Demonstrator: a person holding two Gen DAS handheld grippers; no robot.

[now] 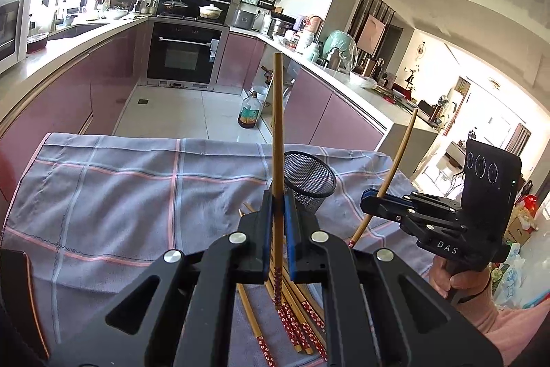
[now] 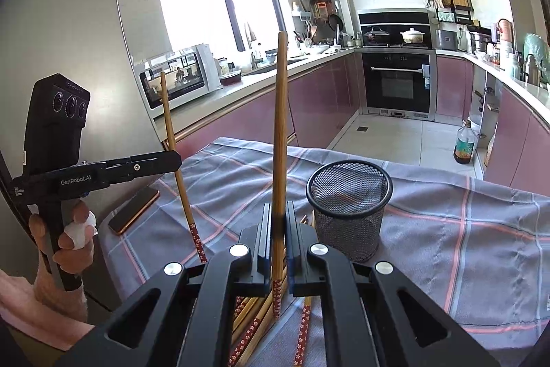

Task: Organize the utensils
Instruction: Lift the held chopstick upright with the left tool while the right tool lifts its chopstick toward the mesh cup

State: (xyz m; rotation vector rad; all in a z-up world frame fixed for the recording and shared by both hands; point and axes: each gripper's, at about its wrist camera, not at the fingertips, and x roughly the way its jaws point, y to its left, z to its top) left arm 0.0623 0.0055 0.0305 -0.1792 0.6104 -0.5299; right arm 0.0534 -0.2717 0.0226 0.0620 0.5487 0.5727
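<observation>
My left gripper [image 1: 277, 205] is shut on a wooden chopstick [image 1: 277, 126] held upright, its red flowered end down. My right gripper [image 2: 277, 222] is shut on another chopstick [image 2: 279, 133], also upright. Each gripper shows in the other's view: the right gripper [image 1: 369, 196] with its chopstick [image 1: 398, 157], the left gripper [image 2: 173, 159] with its chopstick [image 2: 172, 140]. A black mesh cup [image 1: 309, 183] stands on the grey checked cloth [image 1: 120, 188], just right of both grippers; it also shows in the right wrist view [image 2: 349, 208]. Several more chopsticks [image 1: 295, 315] lie in a pile below the grippers [image 2: 251, 312].
A phone [image 2: 134, 210] lies on the cloth's left side. The cloth-covered table [image 2: 464, 222] stands in a kitchen with pink cabinets, an oven [image 2: 397, 85] and a microwave [image 2: 178, 79]. An oil bottle [image 1: 248, 110] stands on the floor beyond.
</observation>
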